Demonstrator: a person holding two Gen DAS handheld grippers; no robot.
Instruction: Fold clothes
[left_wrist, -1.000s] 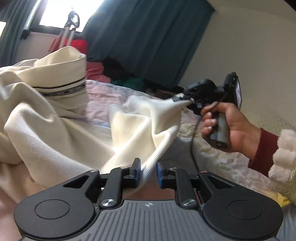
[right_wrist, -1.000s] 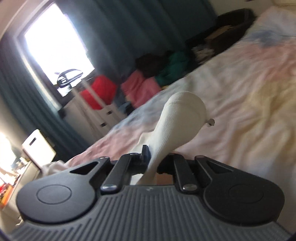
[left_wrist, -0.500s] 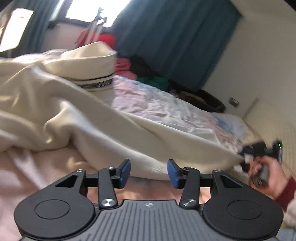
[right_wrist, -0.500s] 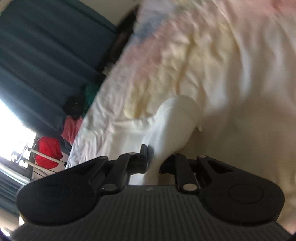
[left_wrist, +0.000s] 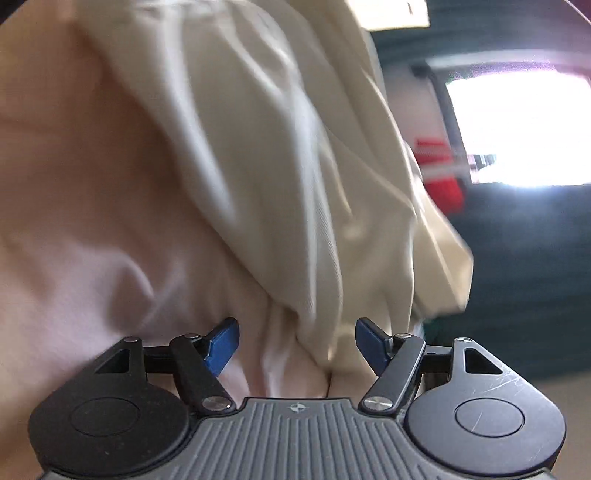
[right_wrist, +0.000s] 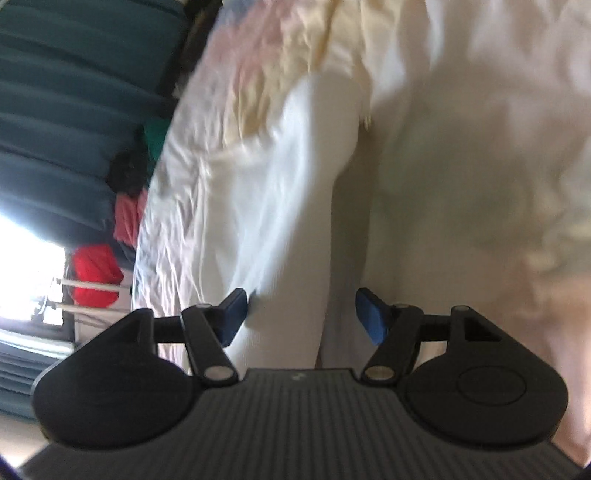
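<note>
The cream garment (left_wrist: 280, 177) lies rumpled on the pastel bedspread (left_wrist: 85, 206). The left gripper (left_wrist: 297, 345) is opening, a fold between its pads but not pinched. The right gripper (right_wrist: 299, 314) is opening too, its left pad just brushing the cloth. Teal curtains (right_wrist: 62, 122), a red bundle (right_wrist: 94, 275) and a bright window (left_wrist: 524, 129) lie beyond.

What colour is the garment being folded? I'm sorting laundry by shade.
Cream, off-white garment, seen best in the left wrist view.
</note>
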